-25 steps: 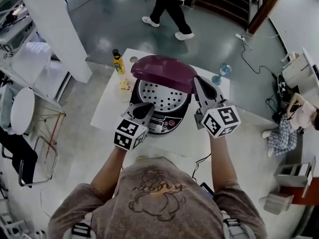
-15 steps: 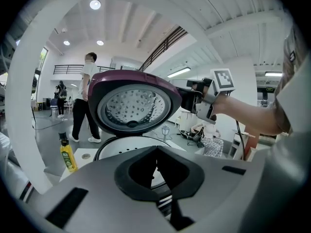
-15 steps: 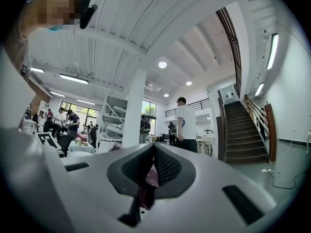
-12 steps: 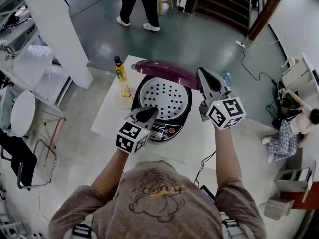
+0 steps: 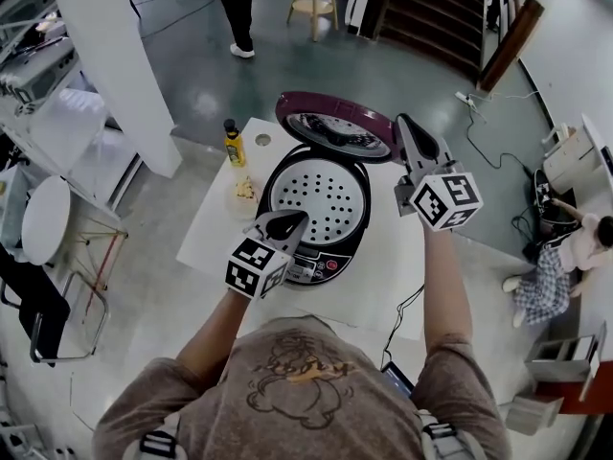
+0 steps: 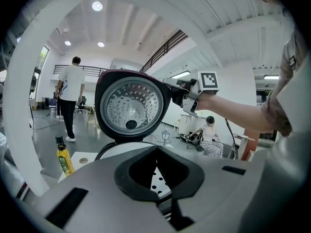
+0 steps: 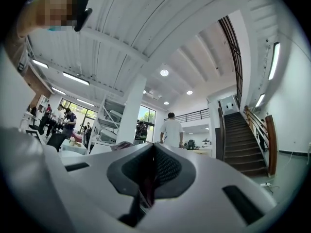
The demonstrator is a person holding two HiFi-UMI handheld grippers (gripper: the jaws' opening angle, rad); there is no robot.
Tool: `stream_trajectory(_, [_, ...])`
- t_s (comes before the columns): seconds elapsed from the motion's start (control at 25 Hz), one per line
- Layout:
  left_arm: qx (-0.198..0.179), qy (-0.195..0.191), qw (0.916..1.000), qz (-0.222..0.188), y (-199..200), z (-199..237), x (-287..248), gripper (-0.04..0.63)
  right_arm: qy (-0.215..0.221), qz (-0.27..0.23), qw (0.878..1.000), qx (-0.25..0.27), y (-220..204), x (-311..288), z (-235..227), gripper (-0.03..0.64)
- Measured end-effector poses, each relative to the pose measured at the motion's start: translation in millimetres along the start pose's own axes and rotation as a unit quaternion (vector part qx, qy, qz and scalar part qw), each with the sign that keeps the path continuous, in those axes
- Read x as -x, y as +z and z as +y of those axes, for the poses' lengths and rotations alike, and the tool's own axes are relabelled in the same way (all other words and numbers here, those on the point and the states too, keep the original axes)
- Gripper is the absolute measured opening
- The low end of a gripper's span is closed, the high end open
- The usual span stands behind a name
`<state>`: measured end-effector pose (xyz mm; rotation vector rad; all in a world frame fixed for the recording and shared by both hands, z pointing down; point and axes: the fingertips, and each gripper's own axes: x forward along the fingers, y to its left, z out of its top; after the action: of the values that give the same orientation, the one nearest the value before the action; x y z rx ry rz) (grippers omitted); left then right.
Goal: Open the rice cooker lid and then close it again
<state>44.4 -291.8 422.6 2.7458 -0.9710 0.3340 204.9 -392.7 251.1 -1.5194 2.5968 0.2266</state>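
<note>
A black rice cooker (image 5: pixel 321 262) stands on a white table (image 5: pixel 206 223). Its purple lid (image 5: pixel 335 132) is swung up and back, so its metal inner face (image 6: pixel 131 106) shows. A perforated steel plate (image 5: pixel 316 197) lies across the pot. My right gripper (image 5: pixel 407 127) is shut, with its tips against the lid's right rim (image 6: pixel 181 92); a strip of the purple lid shows at its jaws (image 7: pixel 154 147). My left gripper (image 5: pixel 292 220) is shut and hovers over the cooker's front rim, with the plate visible past its jaws (image 6: pixel 156 149).
A yellow bottle (image 5: pixel 233 144) and a small dish of food (image 5: pixel 244 190) sit on the table left of the cooker. A cable (image 5: pixel 407 305) hangs off the right edge. A person (image 5: pixel 235 8) walks beyond the table; another (image 5: pixel 565 247) sits at the right. A white pillar (image 5: pixel 115 56) stands at the left.
The lid has swung from partly raised to nearly upright. My right gripper rose and moved away from me with the lid's rim. My left gripper has hardly shifted.
</note>
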Motion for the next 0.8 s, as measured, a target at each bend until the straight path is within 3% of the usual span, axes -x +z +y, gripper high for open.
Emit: stream_trajectory(0.8, [0.021,0.005,0.9997,0.007,-5.1,5.5,-2.0,0.021,-0.007,-0.003,1.0,-0.01,3.4,-42.3,-50.6,0.003])
